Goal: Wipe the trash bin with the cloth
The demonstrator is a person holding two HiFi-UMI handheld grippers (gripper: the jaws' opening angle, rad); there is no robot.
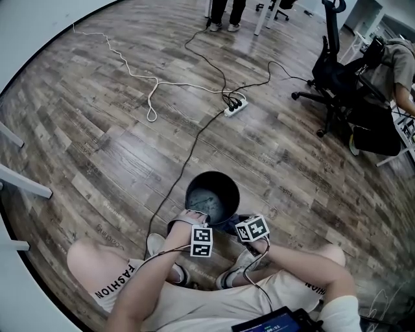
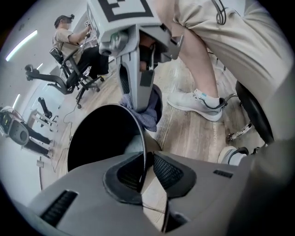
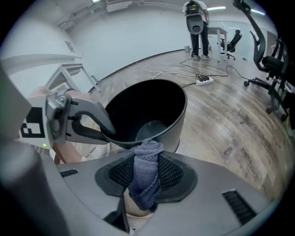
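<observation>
A black round trash bin [image 1: 227,179] stands on the wood floor between my feet. My left gripper [image 1: 192,218] is at the bin's near left rim; in the left gripper view the thin rim [image 2: 136,124] runs between its pads [image 2: 171,171], and the gripper [image 2: 146,172] is shut on it. My right gripper [image 1: 237,222] hangs just right of it, above the near rim, shut on a bunched blue-grey cloth [image 3: 145,177]. In the right gripper view the bin [image 3: 179,116] lies just beyond the cloth, with the left gripper [image 3: 109,132] clamped on its rim. The cloth [image 2: 148,115] dangles outside the bin.
A white power strip [image 1: 235,107] with black and white cables lies on the floor beyond the bin. A black office chair [image 1: 332,70] and a seated person [image 1: 397,63] are at the right, and a standing person's legs [image 1: 225,13] at the top. My shoes [image 1: 155,245] flank the bin.
</observation>
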